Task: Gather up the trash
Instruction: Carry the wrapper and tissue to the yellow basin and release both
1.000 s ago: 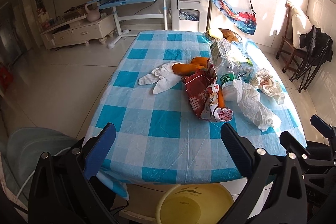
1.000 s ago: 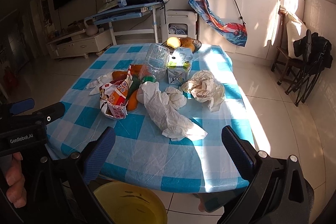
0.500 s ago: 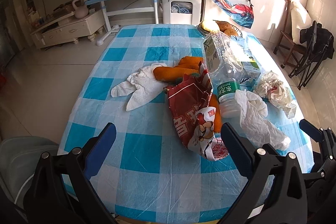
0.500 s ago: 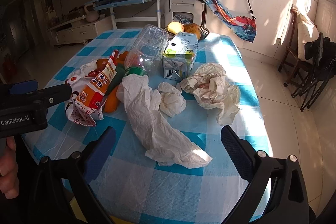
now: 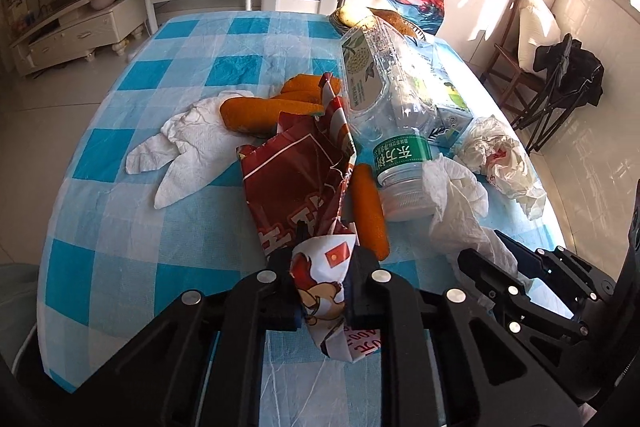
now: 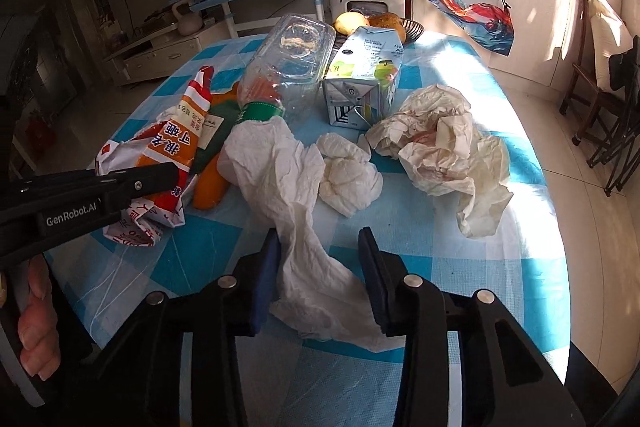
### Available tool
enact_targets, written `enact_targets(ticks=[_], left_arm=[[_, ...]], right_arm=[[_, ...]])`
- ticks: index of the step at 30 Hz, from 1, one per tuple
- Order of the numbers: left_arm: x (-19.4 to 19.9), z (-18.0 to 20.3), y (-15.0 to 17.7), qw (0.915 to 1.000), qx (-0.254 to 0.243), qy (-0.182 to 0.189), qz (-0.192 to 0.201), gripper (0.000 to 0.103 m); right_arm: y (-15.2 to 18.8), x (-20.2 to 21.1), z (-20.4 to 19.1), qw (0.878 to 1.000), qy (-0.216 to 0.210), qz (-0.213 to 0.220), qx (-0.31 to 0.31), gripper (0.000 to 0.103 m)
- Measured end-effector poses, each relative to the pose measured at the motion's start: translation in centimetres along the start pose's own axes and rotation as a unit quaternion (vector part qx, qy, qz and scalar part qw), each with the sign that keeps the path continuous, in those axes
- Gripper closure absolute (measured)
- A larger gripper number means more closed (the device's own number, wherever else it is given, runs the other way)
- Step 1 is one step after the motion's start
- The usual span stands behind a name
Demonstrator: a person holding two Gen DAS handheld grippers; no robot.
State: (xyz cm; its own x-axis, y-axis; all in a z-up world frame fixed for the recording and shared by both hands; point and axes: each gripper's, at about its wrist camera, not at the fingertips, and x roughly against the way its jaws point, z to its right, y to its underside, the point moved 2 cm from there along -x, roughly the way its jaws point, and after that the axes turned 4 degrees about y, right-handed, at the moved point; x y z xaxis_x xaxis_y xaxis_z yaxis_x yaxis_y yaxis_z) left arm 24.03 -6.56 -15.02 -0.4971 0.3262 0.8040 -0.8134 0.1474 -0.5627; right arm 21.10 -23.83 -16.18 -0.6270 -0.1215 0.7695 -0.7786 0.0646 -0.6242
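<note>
My left tongs (image 5: pixel 322 293) pinch the wrapper (image 5: pixel 296 183); right tongs (image 6: pixel 318 275) are closing, the tissue (image 6: pixel 280 187) between them not yet pressed. Both are flimsy and may slip or tear.

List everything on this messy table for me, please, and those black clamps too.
tablecloth: one, blue-and-white check, covers table
snack wrapper: one, red and white, near edge
orange peels: at least three, orange, around wrapper
plastic bottle: one, clear, green label, lying mid-table
carton: one, white-blue, beside bottle
long tissue: one, white, near edge
crumpled papers: three, white, scattered
fruit basket: one, dark, far edge
left gripper: black, shut on snack wrapper
right gripper: black, jaws closing, long tissue between
hand: one, grips left gripper's handle
</note>
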Motion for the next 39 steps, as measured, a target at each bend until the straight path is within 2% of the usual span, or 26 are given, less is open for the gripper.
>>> enact_targets(ticks=[1,4,12,18,24,33,36,38,39], left_arm=[[0.1,0.0,0.1,1.0000,0.001,0.004,0.001,0.090],[1.1,-0.1,0.4,0.9999,0.004,0.013,0.007,0.090],[4.8,-0.8,2.2,0.9994,0.011,0.027,0.020,0.090],[7.7,-0.8,4.0,0.9990,0.006,0.034,0.027,0.090],[10.0,-0.7,5.8,0.9990,-0.006,0.035,0.027,0.090],[12.7,-0.8,9.7,0.9989,-0.017,0.042,0.011,0.090],[13.0,-0.8,11.3,0.9989,-0.016,0.044,0.001,0.090],[13.0,-0.8,12.3,0.9989,-0.014,0.044,-0.008,0.090],[12.9,-0.7,12.8,0.9988,-0.013,0.045,-0.014,0.090]], right_arm=[[0.1,0.0,0.1,1.000,-0.006,-0.001,-0.006,0.087],[0.3,0.4,0.0,1.000,-0.016,0.002,-0.010,0.093],[0.9,3.6,-1.3,0.999,-0.040,0.022,-0.007,0.093],[2.5,6.2,-3.3,0.998,-0.065,0.017,0.015,0.093],[6.8,7.8,-6.3,0.994,-0.079,-0.036,0.068,0.093],[12.6,8.3,-9.4,0.978,-0.093,-0.130,0.131,0.093],[13.4,8.4,-9.5,0.977,-0.097,-0.137,0.129,0.090],[13.4,8.5,-9.3,0.979,-0.095,-0.134,0.124,0.076],[13.4,8.7,-9.1,0.980,-0.093,-0.128,0.121,0.061]])
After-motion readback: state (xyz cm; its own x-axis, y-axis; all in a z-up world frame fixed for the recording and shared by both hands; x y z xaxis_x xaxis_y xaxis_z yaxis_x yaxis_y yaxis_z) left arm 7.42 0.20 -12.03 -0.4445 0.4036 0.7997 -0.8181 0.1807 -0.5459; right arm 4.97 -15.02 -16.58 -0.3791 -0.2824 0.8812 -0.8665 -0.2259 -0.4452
